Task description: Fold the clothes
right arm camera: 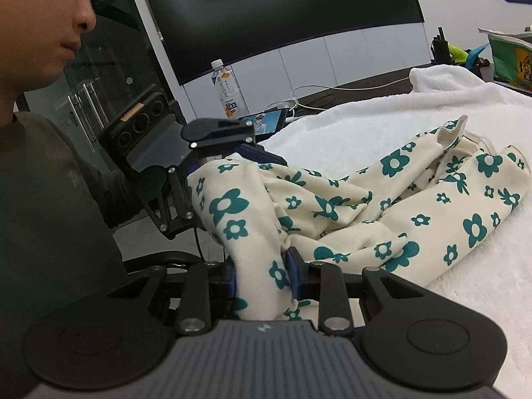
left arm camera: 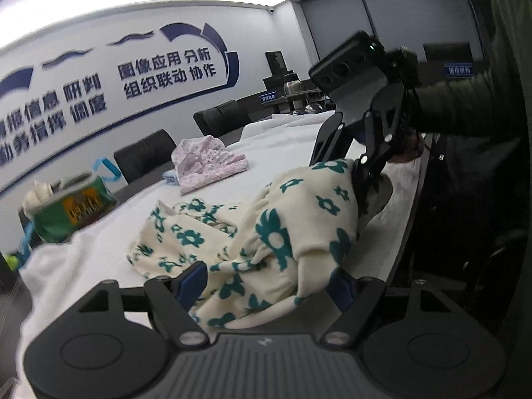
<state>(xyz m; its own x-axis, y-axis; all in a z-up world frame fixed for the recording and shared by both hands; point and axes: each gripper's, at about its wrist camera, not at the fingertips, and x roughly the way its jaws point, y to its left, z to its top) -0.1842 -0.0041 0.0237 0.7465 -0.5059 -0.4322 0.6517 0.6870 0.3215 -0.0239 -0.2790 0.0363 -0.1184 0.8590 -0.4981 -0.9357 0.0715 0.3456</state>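
A cream garment with teal flowers lies crumpled on the white fleece cover, and its near end is lifted. My left gripper has a thick bunch of that cloth filling the wide gap between its blue pads; in the right wrist view this gripper holds the cloth's raised edge. My right gripper is shut on a narrower fold of the same garment, close beside the left one. From the left wrist view the right gripper stands over the cloth's far corner.
A pink garment and a green bag sit farther along the table, with dark chairs behind. A water bottle, a phone and cables stand near the table's end. The person's body is close behind the table edge.
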